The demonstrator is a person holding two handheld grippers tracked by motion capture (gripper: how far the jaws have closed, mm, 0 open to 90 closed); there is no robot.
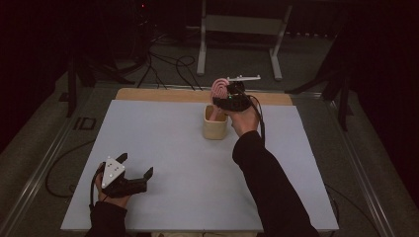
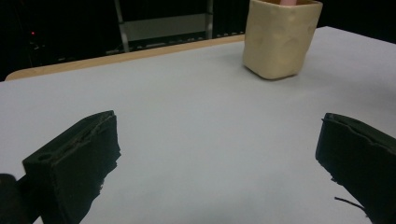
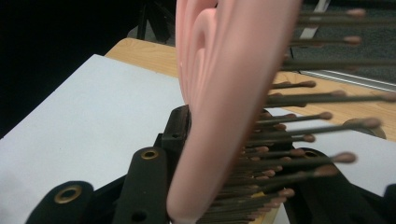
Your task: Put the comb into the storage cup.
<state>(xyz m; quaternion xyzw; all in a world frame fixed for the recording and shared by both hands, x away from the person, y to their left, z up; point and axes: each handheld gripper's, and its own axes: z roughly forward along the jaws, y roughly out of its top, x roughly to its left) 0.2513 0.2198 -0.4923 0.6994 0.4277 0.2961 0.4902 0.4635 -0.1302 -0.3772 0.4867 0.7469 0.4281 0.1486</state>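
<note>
Right gripper clamps the pink hairbrush upright directly above the beige cup; left gripper sits wide

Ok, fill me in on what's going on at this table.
A person works at a white table with a gripper in each hand. The right gripper is shut on a pink hairbrush, holding it over a beige cup near the far edge, the handle end down in the cup. The left gripper sits open near the front left corner, holding nothing.

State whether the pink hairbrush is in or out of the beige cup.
Partly in: the right gripper holds the hairbrush, handle inside the cup.
</note>
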